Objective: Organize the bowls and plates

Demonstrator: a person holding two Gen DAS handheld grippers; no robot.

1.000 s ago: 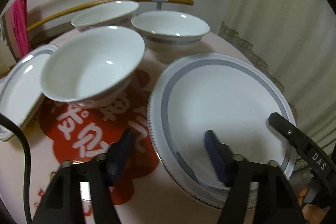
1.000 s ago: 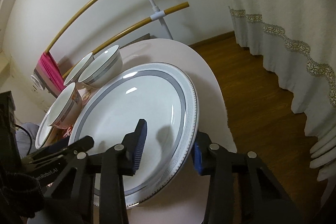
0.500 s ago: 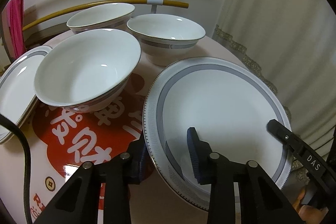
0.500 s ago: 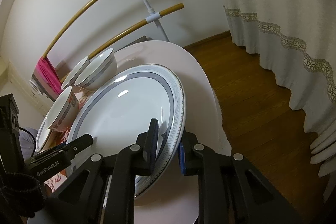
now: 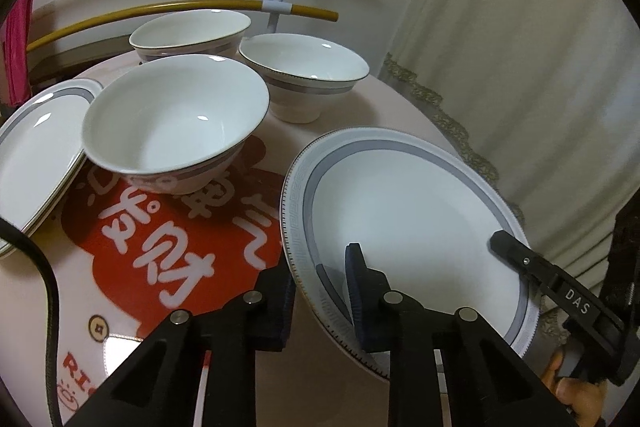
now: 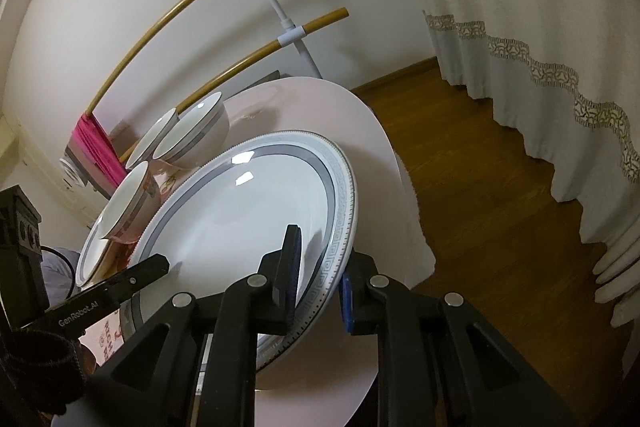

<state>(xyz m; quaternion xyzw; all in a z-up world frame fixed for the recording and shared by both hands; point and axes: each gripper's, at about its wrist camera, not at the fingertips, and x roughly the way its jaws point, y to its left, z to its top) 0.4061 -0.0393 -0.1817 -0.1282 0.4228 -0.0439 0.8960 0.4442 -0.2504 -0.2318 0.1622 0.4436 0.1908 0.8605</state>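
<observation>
- Two grippers clamp the same large plate, one at each side of its rim, and the plate sits tilted with its near-left edge raised off the round table.
- Left gripper: its jaws are clenched on the plate's near-left rim, one pad under the rim and the other pad on the plate's white inner face.
- Right gripper: its jaws are clenched on the opposite rim, one finger over the grey patterned band and the blue-padded finger below the rim.
- In the left wrist view the right gripper's black finger, marked "DAS", lies across the plate's right edge; in the right wrist view the left gripper's finger, marked "GenRobot.AI", reaches in from the left.
- Three white bowls stand upright on the table beyond the plate: the nearest bowl sits on a red printed mat, and the two far bowls stand close together behind it.
- A second plate lies at the table's left edge, just beside the nearest bowl; whether they touch is unclear.
- Behind the table stands a rack with curved golden bars, a pink cloth hanging at its end.
- White curtains hang at the right over a wooden floor.
</observation>
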